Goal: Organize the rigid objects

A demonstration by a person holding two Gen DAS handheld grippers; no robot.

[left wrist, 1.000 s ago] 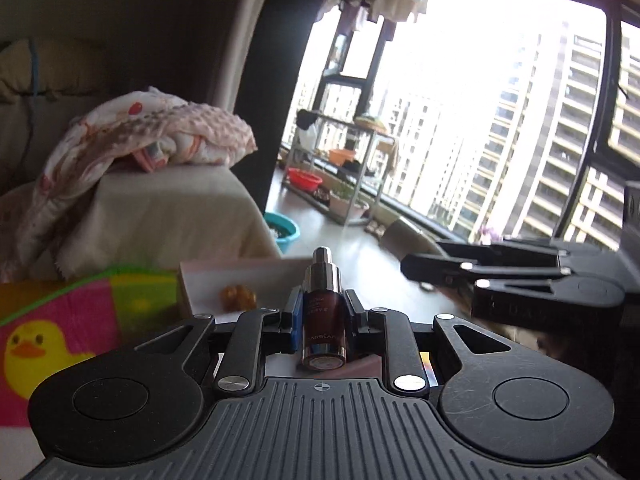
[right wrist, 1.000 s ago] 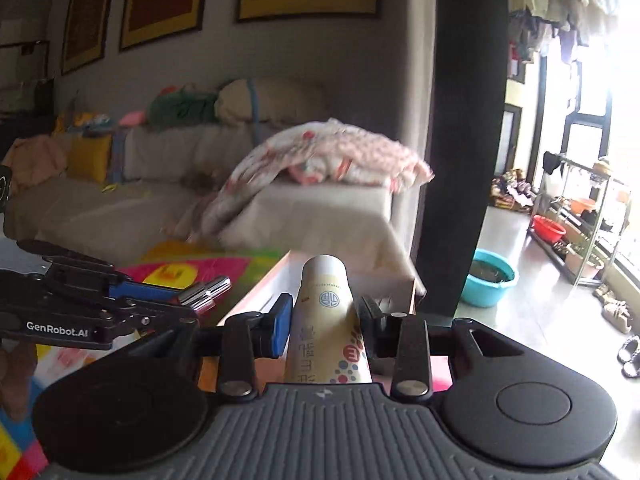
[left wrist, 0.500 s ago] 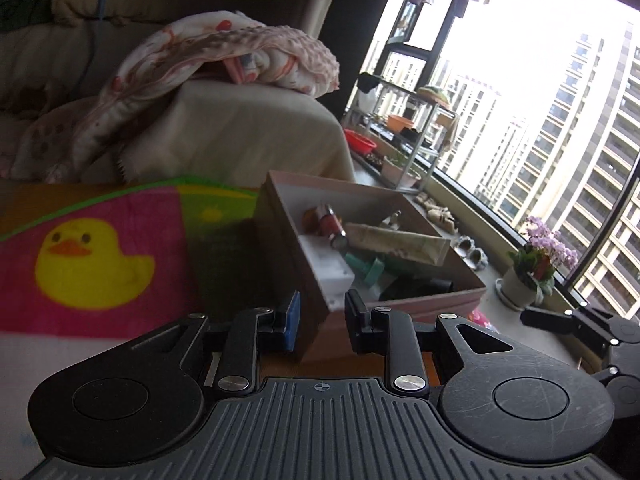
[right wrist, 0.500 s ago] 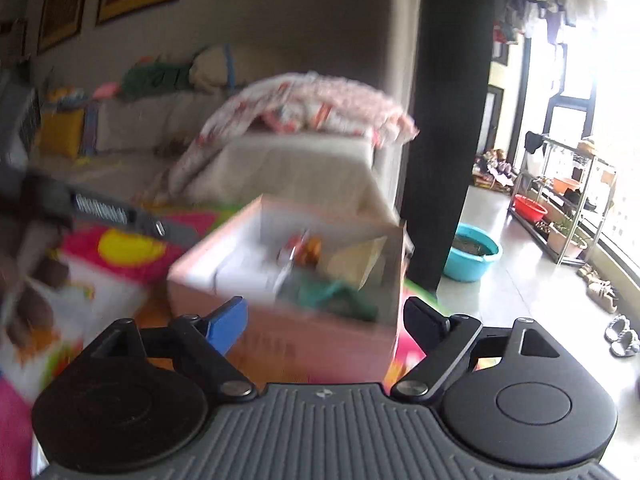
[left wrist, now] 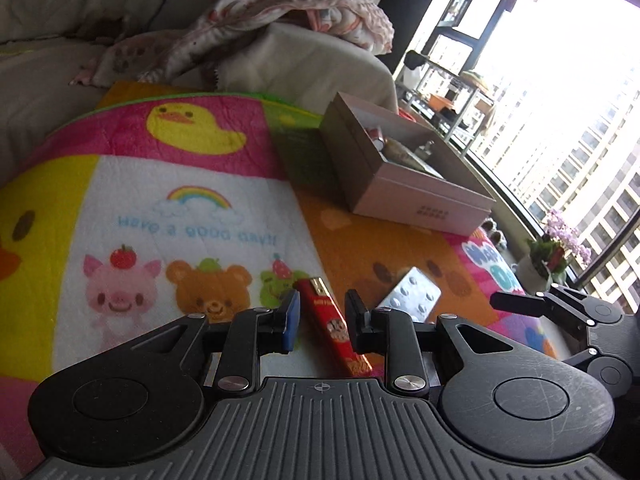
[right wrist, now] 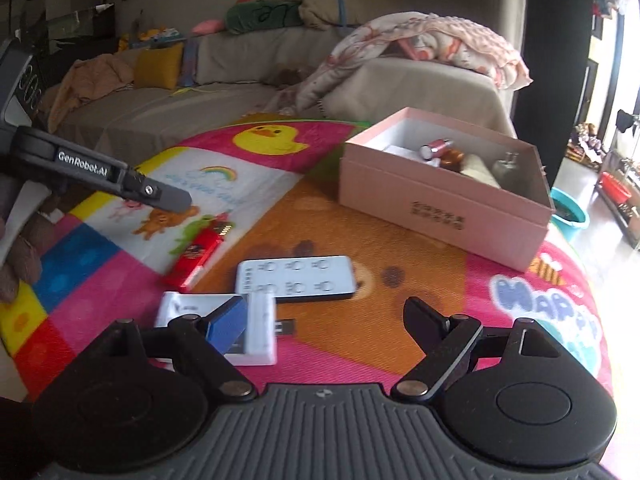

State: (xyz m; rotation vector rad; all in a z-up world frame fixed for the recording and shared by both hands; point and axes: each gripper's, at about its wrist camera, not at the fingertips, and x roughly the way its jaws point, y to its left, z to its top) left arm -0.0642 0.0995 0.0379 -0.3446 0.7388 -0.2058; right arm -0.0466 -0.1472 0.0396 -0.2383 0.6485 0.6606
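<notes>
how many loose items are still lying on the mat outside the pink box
3 visible. A red lighter lies left, under the left gripper. A blister pack lies mid-mat. A white adapter lies nearest, by the right gripper. More may hide behind the grippers.

Cartoon blanket, pink box, red lighter, remote

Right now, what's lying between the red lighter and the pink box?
Only bare play mat, no object. The right wrist view shows it: orange mat runs from the red lighter to the pink box.
</notes>
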